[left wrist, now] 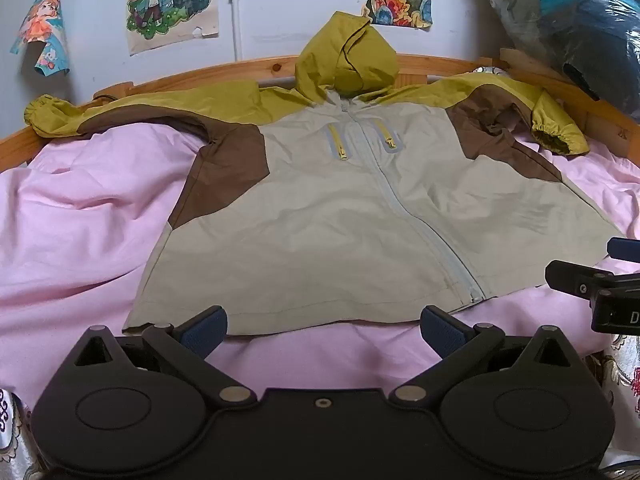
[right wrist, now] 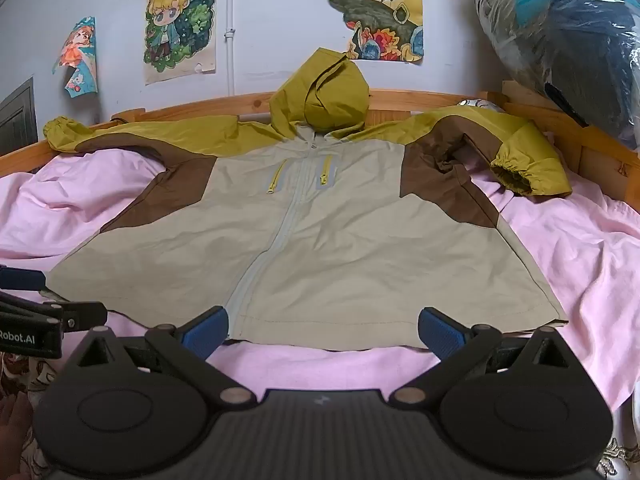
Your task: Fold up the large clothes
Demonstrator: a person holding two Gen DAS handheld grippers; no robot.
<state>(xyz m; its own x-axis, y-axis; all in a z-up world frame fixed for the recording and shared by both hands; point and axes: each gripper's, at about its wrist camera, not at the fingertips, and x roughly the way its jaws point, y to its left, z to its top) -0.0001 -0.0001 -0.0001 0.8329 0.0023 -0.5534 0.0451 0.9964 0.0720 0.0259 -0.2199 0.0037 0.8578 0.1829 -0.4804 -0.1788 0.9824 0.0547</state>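
Hooded jacket [left wrist: 352, 208] spread flat, front up, zipped, on pink sheet [left wrist: 80, 224] of bed; both tools just short of its hem.
Left to right: left tool [left wrist: 323, 326] spread wide, holding nothing, near hem's left half; right tool [right wrist: 323, 328] also wide and empty at right half. Left sleeve [left wrist: 120, 114] stretched along wooden bed frame [left wrist: 256, 68], hood [left wrist: 348, 56] propped on frame, right sleeve [left wrist: 532, 120] bent back.

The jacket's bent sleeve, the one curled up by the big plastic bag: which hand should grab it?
Probably the right gripper: the bent sleeve lies on its side of the jacket. The left gripper would have to cross over.
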